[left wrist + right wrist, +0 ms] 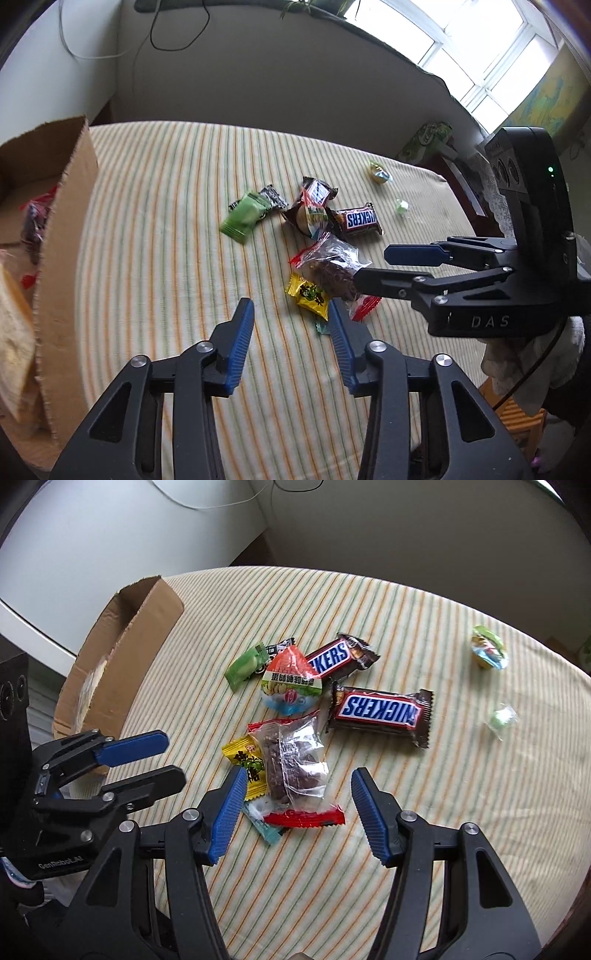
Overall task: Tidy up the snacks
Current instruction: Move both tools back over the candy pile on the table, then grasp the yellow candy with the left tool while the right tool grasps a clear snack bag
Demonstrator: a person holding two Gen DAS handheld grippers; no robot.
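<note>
Right fingers spread, clear packet between

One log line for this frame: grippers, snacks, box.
left gripper: open, empty | right gripper: open, over clear bag | Snickers, other snacks loose on cloth | box: left, open

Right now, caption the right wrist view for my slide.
Open right gripper poised over clear date packet among scattered snacks.

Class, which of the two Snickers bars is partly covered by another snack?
The farther Snickers bar: the round-lidded cup overlaps its end; the nearer bar lies fully exposed.
</note>
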